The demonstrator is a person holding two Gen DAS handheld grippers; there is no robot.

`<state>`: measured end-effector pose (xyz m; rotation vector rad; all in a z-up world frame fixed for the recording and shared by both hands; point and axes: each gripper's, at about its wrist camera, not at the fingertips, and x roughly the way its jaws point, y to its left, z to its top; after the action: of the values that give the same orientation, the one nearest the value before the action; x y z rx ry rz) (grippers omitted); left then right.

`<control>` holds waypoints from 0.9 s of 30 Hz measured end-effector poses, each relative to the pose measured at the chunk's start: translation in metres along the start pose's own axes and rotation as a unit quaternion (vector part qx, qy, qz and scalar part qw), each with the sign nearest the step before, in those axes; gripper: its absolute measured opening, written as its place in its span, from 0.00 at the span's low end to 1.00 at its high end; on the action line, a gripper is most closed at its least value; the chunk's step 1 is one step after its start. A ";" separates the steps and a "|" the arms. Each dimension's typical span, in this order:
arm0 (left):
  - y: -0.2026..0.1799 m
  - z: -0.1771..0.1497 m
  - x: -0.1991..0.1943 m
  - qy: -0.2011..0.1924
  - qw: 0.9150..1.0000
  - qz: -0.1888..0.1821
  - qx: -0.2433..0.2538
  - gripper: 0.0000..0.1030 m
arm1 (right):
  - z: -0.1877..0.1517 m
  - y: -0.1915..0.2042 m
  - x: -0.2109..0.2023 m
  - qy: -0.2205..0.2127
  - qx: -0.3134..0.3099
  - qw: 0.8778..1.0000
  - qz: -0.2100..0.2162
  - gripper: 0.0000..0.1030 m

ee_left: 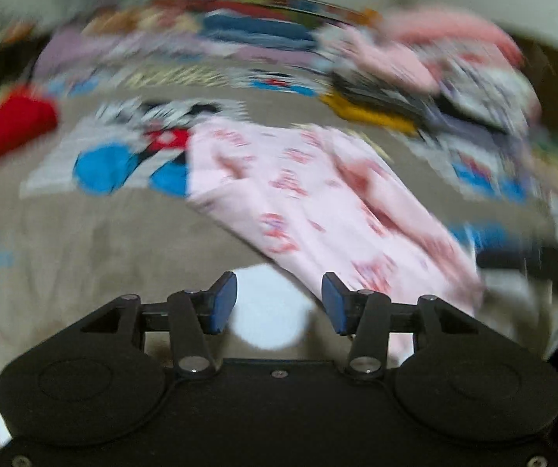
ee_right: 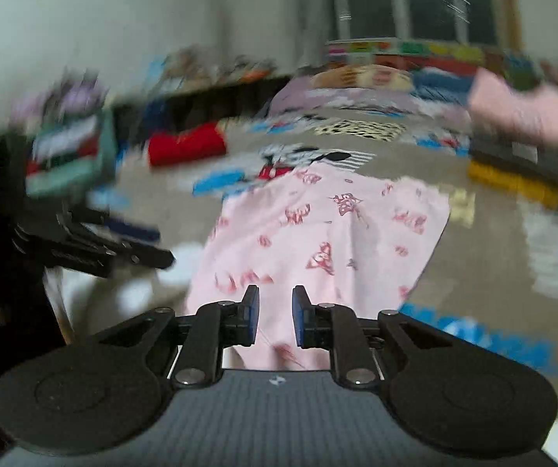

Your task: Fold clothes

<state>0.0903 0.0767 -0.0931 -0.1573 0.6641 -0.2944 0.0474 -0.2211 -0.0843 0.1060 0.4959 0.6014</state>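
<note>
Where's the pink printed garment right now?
The pink printed garment lies spread on the beige bedspread, centre of the right wrist view just beyond the right gripper, partly covering a cartoon print; a red folded item sits far left.

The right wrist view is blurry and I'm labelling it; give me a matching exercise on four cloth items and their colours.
Things:
1. printed garment nearest the right gripper
2. folded cloth at far left
3. bottom layer of the right-hand stack
4. bedspread under everything

Colours:
A. yellow
B. beige
C. pink
D. red

Pairs: 1-C, 2-D, 3-A, 4-B
</note>
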 end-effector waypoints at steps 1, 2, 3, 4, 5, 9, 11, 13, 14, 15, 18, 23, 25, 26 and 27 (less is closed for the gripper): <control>0.011 0.002 0.004 0.000 0.999 -0.002 -0.039 0.46 | -0.008 -0.006 0.003 -0.010 0.032 0.999 0.002 0.19; 0.024 0.004 0.008 0.001 0.997 -0.005 -0.078 0.46 | -0.016 -0.013 0.006 -0.016 0.063 0.998 0.001 0.19; 0.036 0.006 0.012 0.001 0.993 -0.010 -0.115 0.46 | -0.021 -0.017 0.009 -0.015 0.075 0.997 -0.001 0.22; 0.046 0.007 0.015 -0.001 0.989 -0.015 -0.145 0.46 | -0.024 -0.020 0.012 -0.011 0.078 0.997 -0.005 0.22; 0.053 0.008 0.018 -0.005 0.986 -0.018 -0.168 0.46 | -0.024 -0.022 0.015 -0.009 0.074 0.997 -0.007 0.22; 0.072 0.019 0.033 -0.024 0.970 -0.041 -0.240 0.46 | -0.015 -0.031 0.016 -0.038 0.079 0.996 0.007 0.25; 0.076 0.027 0.044 -0.028 0.964 -0.042 -0.261 0.46 | -0.011 -0.037 0.018 -0.056 0.088 0.994 0.012 0.29; 0.079 0.035 0.055 -0.032 0.960 -0.041 -0.274 0.46 | -0.007 -0.043 0.021 -0.071 0.097 0.993 0.015 0.30; 0.079 0.039 0.061 -0.033 0.959 -0.040 -0.279 0.46 | -0.005 -0.047 0.024 -0.074 0.101 0.992 0.015 0.30; 0.079 0.041 0.065 -0.035 0.958 -0.040 -0.283 0.46 | -0.003 -0.051 0.026 -0.077 0.105 0.991 0.014 0.30; 0.080 0.046 0.074 -0.038 0.957 -0.037 -0.286 0.43 | -0.001 -0.066 0.038 -0.076 0.127 0.989 0.012 0.31; 0.065 0.052 0.081 -0.041 0.969 -0.009 -0.243 0.07 | -0.001 -0.086 0.050 -0.066 0.171 0.983 0.025 0.34; 0.051 0.057 0.080 -0.051 0.976 -0.002 -0.211 0.05 | -0.002 -0.092 0.051 -0.068 0.189 0.979 0.032 0.36; 0.043 0.061 0.079 -0.057 0.980 0.002 -0.192 0.05 | -0.002 -0.095 0.050 -0.070 0.199 0.977 0.034 0.37; 0.035 0.064 0.078 -0.062 0.983 0.007 -0.171 0.05 | -0.003 -0.098 0.049 -0.073 0.210 0.974 0.036 0.37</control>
<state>0.1962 0.0882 -0.0970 -0.4960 0.5871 -0.1541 0.1311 -0.2742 -0.1304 0.5678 0.4721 0.5481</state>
